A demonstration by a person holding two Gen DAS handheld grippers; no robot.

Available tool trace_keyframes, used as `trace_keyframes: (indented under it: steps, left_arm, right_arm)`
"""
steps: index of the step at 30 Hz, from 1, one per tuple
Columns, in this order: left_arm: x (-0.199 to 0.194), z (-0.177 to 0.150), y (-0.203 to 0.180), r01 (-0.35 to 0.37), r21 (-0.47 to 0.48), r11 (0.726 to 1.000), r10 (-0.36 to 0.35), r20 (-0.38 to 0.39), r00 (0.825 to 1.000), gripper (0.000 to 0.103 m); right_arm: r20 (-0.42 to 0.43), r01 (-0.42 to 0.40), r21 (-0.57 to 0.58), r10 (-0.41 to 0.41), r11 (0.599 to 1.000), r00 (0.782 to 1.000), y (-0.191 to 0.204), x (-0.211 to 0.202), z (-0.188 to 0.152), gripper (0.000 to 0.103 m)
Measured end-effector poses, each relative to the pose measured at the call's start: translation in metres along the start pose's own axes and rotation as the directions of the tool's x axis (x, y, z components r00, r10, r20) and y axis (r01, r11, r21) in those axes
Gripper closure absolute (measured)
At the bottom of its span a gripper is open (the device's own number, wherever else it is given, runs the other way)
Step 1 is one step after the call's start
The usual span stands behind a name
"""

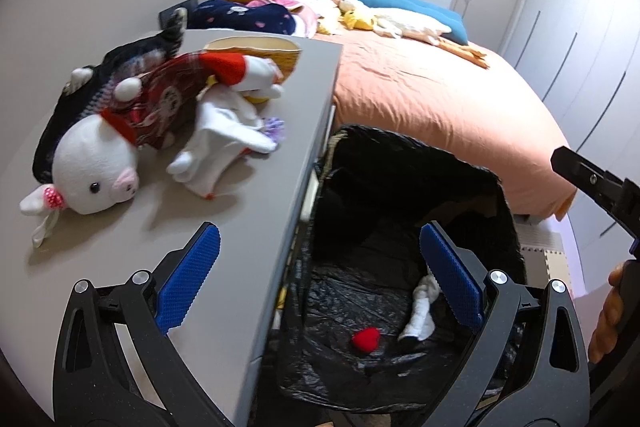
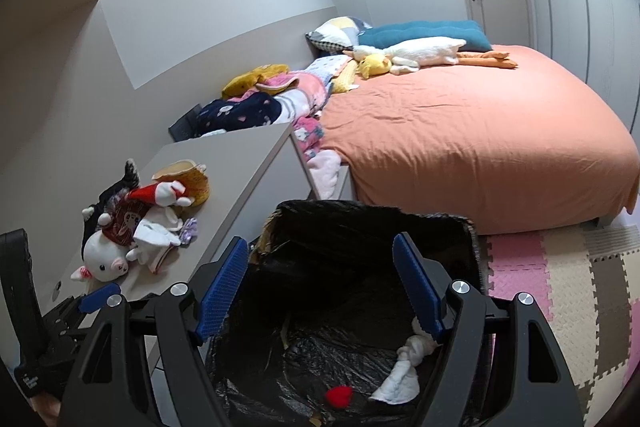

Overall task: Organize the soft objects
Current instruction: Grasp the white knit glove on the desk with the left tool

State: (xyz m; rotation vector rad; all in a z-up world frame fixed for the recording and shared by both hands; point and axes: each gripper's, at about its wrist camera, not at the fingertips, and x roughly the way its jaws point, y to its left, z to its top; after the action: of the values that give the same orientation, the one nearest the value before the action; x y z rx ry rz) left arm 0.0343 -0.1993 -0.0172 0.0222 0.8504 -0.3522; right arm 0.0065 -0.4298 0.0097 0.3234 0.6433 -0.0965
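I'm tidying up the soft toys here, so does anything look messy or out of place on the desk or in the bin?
Yes. The pig plush lies tipped over in a jumbled heap with white cloths on the grey desk. The yellow basket behind them leans. In the black-lined bin, only a white knotted cloth and a small red item lie at the bottom.

White plush pig (image 1: 94, 171) lies on the grey dresser top (image 1: 256, 163); right of it – a black-lined bin (image 2: 472, 239) (white sock (image 2: 400, 375) inside), orange-sheeted bed (image 2: 480, 139) behind.

No text, label or number can be read; the round white patch on the plush pig's red plaid outfit (image 1: 160, 99) carries marks too blurred to make out.
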Motion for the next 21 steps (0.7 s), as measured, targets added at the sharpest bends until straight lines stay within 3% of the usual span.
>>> trace_keyframes:
  steps: [7,21]
  left_arm:
    - [0.003,0.006,0.023,-0.036,-0.028,0.999,0.036,0.007,0.999,0.006]
    - [0.034,0.027,0.049,-0.074,-0.039,0.997,0.073,-0.024,0.997,0.006]
  right_arm:
    - [-0.046,-0.054,-0.029,0.053,0.998,0.998,0.019,0.023,-0.006,0.027]
    - [-0.107,-0.085,-0.024,0.082,0.996,0.991,0.028,0.065,-0.003,0.027]
